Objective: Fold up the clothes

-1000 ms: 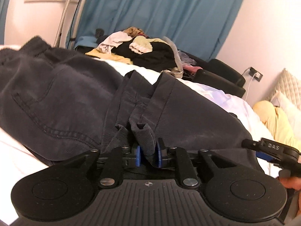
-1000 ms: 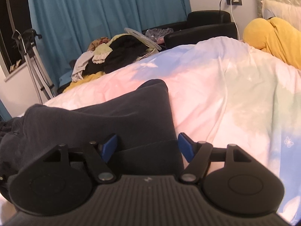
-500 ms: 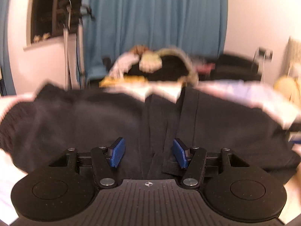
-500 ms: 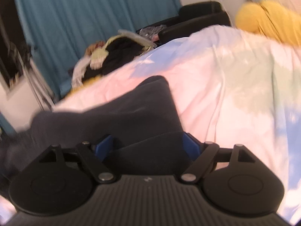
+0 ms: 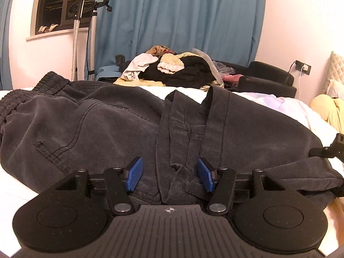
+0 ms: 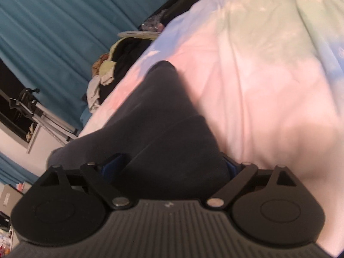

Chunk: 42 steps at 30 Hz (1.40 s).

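Observation:
Dark grey trousers (image 5: 103,124) lie folded across the bed, with the elastic waistband at the far left and a bunched fold in the middle. My left gripper (image 5: 169,175) is open, its blue pads on either side of that bunched fold near the front edge. In the right wrist view the same trousers (image 6: 165,118) stretch away over the pastel bedsheet (image 6: 268,64). My right gripper (image 6: 169,166) is open wide, with the cloth lying between its pads. The right gripper's tip (image 5: 329,148) shows at the right edge of the left wrist view.
A pile of mixed clothes (image 5: 172,71) sits at the far end of the bed, before a blue curtain (image 5: 182,17). A black armchair (image 5: 268,81) stands at the back right, a yellow pillow (image 5: 329,109) at the right, a metal stand (image 5: 86,32) by the window.
My left gripper was shut on the bunched trouser cloth and has opened, letting it drop onto the bed. The right wrist view has rolled to the side and moved closer over the trousers.

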Motion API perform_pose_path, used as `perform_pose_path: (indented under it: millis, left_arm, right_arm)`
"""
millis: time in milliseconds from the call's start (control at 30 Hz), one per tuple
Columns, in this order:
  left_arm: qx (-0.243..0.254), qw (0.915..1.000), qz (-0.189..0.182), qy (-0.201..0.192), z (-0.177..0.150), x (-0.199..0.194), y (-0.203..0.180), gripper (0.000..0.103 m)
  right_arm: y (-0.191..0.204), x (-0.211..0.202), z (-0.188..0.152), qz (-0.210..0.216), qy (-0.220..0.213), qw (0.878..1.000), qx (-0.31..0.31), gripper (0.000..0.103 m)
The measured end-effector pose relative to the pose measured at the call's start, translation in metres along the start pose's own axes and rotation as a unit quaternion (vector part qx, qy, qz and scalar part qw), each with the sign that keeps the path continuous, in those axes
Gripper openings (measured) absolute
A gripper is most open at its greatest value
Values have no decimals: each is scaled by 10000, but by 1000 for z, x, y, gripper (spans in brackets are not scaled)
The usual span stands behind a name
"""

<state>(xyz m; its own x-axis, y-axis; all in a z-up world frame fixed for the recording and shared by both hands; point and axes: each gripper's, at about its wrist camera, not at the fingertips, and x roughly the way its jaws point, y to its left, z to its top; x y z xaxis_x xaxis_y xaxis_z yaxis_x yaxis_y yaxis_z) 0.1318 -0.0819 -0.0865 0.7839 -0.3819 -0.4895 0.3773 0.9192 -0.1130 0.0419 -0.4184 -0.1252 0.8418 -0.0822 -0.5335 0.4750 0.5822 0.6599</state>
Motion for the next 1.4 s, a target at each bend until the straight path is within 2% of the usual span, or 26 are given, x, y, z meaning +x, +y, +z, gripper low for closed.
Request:
perform_pose_path:
  millis: [100, 133, 267, 333, 433, 500, 567, 600, 633, 667, 733, 867, 1000, 1067, 1200, 1333, 1400]
  left_arm:
    - [-44, 10000, -9, 10, 0, 1, 1, 61]
    - [-60, 10000, -7, 13, 0, 0, 1, 61]
    - [-192, 9998, -20, 24, 0, 0, 3, 61]
    - [-262, 9996, -55, 12, -1, -1, 4, 61]
    - [-284, 9996, -49, -19, -2, -4, 2, 61]
    - [-278, 9995, -44, -174, -3, -14, 0, 61]
    - [-291, 9988, -52, -389, -3, -29, -1, 62]
    - [-298, 9983, -55, -496, -2, -36, -1, 62]
    - [-305, 9977, -59, -603, -2, -44, -2, 63]
    - [-342, 9969, -75, -707, -1, -50, -2, 63]
    - [-417, 9953, -20, -871, 6, -58, -3, 63]
    - [-574, 9928, 55, -1046, 18, -67, -7, 66]
    - [-389, 9942, 146, -995, 27, -63, -24, 68]
    - [-378, 9944, 56, -987, 28, -61, -35, 69]
    - [-121, 9963, -398, -758, 30, -47, -70, 69]
    - [556, 9919, -1140, -70, 11, -20, -136, 70]
    - [693, 9876, -1395, 212, -5, -6, -164, 70]
  right_arm:
    - [13, -15, 4, 604, -257, 9978, 30, 93]
    - [19, -20, 5, 1024, -362, 9941, 2, 93]
    - [24, -22, 7, 2396, -465, 9685, 494, 93]
    - [22, -14, 7, 2212, -448, 9729, 501, 93]
    - [10, 3, 4, 1409, -367, 9868, 705, 93]
    - [-3, 17, 3, 988, -282, 9891, 1051, 83]
    - [-12, 27, -1, 810, -305, 9869, 1363, 59]
    - [-10, 27, -1, 717, -340, 9880, 1323, 52]
    - [-5, 25, 0, 572, -334, 9911, 1155, 35]
    - [0, 23, 1, 446, -329, 9933, 1012, 28]
    - [8, 12, 7, 404, -325, 9937, 996, 21]
    - [21, -25, 19, 674, -511, 9920, 940, 18]
    - [24, -68, 35, 812, -841, 9915, 571, 18]
    - [16, -88, 44, 839, -1024, 9904, 409, 19]
    - [-14, -136, 58, 823, -1383, 9869, 128, 19]
    - [-33, -185, 67, 780, -1793, 9806, -152, 19]
    - [-29, -203, 71, 735, -2019, 9756, -447, 19]
